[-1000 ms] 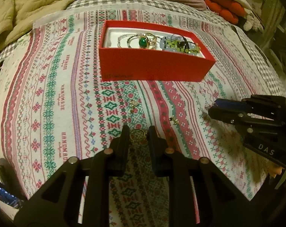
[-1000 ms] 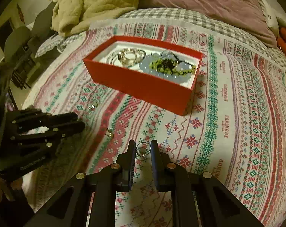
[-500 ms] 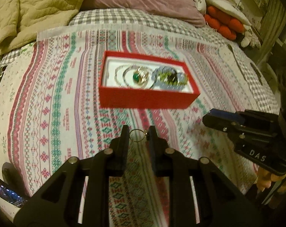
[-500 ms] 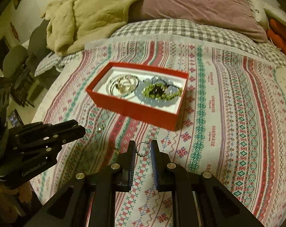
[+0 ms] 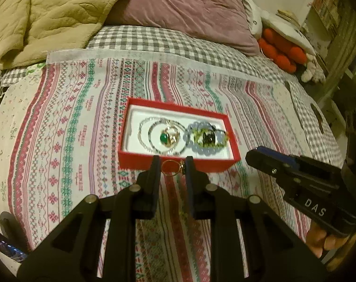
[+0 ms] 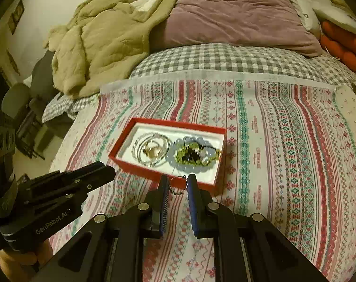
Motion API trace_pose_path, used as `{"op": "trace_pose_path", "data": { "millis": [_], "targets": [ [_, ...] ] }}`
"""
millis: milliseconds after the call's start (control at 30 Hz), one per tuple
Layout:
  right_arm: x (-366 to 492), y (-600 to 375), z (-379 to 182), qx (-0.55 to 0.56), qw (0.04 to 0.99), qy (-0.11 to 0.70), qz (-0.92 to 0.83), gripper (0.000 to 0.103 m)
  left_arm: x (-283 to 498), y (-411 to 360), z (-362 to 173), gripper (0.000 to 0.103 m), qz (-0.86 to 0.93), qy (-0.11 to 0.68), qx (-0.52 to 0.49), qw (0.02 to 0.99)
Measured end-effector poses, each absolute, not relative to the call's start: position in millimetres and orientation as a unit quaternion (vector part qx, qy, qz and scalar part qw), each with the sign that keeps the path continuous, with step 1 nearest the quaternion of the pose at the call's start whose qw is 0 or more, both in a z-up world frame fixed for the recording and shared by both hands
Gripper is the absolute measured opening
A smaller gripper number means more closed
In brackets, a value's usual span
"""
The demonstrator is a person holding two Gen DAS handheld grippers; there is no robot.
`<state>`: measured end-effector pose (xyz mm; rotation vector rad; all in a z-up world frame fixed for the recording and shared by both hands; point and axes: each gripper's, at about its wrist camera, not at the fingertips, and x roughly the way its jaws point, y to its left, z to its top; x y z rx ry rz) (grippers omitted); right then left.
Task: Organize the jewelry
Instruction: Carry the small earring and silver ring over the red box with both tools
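A red jewelry box (image 5: 140,158) (image 6: 140,170) lies on the patterned cloth. It holds silver chains, a green-stone ring (image 5: 165,137) and a bead bracelet with green pieces (image 5: 207,138) (image 6: 193,155). My left gripper (image 5: 172,165) is shut on a gold hoop earring (image 5: 170,167), held in the air just before the box's near wall. My right gripper (image 6: 178,183) is shut on a silver ring with a ball chain (image 6: 178,184), raised near the box's near right corner. Each gripper shows in the other's view: the right in the left wrist view (image 5: 272,162), the left in the right wrist view (image 6: 93,176).
The patterned cloth (image 5: 60,141) covers a checked bedsheet (image 6: 225,58). A beige blanket (image 6: 95,42) and a purple pillow (image 6: 236,16) lie at the head of the bed. Orange plush things (image 5: 281,54) sit at the far right. The bed's edge drops off at the left.
Both grippers have lifted off the cloth with their pieces held. They have risen well above the bed, so the box looks smaller and is seen from higher up.
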<state>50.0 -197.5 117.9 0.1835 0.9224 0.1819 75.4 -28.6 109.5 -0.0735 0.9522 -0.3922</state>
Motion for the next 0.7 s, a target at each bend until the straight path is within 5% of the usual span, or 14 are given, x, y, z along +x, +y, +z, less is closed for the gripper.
{"op": "trace_pose_path", "data": {
  "millis": [700],
  "targets": [
    [109,-203,87,0.124,0.887,0.443,0.041,0.016,126,-48,77,0.022,-0.139,0.440,-0.026,0.887]
  ]
}}
